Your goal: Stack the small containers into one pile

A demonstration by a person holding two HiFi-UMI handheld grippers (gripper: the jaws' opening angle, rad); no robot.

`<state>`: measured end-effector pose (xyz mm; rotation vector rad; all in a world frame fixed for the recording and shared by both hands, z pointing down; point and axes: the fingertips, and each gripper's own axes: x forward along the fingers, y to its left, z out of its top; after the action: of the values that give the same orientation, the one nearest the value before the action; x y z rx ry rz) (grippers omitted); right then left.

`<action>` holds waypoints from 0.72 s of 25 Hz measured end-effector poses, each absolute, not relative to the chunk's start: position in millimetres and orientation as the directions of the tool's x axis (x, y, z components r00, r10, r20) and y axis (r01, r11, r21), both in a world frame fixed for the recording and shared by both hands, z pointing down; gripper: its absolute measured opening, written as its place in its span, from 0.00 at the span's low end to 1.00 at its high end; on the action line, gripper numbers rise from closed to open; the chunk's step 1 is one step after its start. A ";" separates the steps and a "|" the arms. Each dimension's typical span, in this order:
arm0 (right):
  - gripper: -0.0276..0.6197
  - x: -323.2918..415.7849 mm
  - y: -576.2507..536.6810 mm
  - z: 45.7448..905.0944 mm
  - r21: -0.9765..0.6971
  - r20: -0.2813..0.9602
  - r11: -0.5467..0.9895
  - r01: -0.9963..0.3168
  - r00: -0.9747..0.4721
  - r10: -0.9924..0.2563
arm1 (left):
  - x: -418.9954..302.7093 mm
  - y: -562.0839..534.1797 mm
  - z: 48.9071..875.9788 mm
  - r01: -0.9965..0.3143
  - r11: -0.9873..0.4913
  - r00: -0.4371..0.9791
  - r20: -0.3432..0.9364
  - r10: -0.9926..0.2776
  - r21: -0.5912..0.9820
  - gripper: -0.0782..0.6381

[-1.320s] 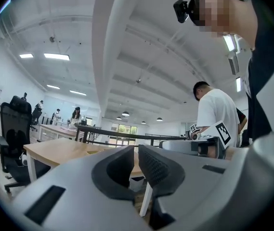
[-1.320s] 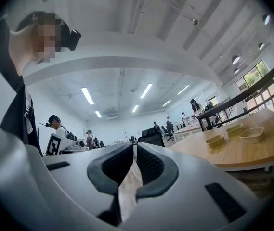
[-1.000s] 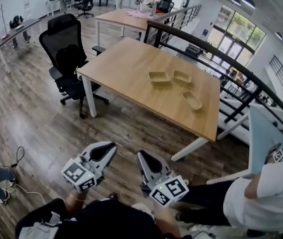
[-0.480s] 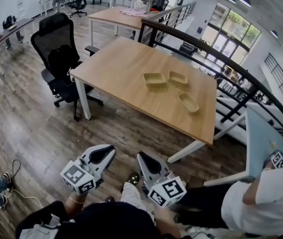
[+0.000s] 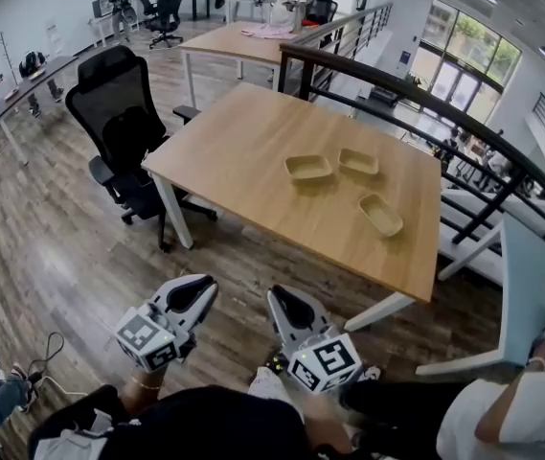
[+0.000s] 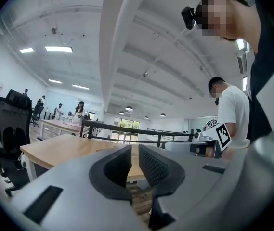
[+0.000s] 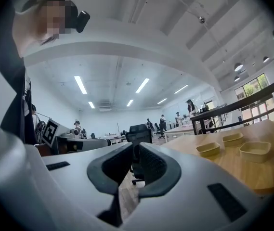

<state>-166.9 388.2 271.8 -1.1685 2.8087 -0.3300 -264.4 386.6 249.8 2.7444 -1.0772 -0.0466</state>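
**Both claws closed and empty, well short of the containers**
Your left claw (image 5: 198,290) and right claw (image 5: 282,300) grip nothing. The three small containers (image 5: 308,167) lie apart, unstacked, on the surface (image 5: 243,151). Arrive with claws shut and you may shove the edge container (image 5: 380,215) off. Since a second ago the surface has drawn slightly nearer.

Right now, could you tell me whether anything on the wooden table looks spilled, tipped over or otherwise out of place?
Nothing stands out. The left container, the far container and the near container all sit upright and apart on the wooden table, none stacked yet, with nothing spilled.
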 end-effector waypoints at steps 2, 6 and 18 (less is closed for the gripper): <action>0.09 -158.7 372.3 275.6 -0.234 0.008 0.682 -0.692 -0.703 -0.711 | -252.8 371.2 250.7 -0.656 -0.728 0.748 0.035 -0.663 0.199 0.16; 0.09 -141.2 338.6 282.1 -0.255 0.003 0.679 -0.688 -0.703 -0.711 | -238.8 339.1 256.8 -0.665 -0.720 0.741 0.054 -0.669 0.198 0.16; 0.09 -65.0 260.7 283.6 -0.284 -0.029 0.659 -0.697 -0.681 -0.732 | -161.9 255.8 257.8 -0.659 -0.736 0.752 0.116 -0.649 0.155 0.16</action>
<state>-65.0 260.7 283.6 -1.1833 2.7315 -0.3791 -161.9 255.8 257.8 2.7639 -1.0418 0.0801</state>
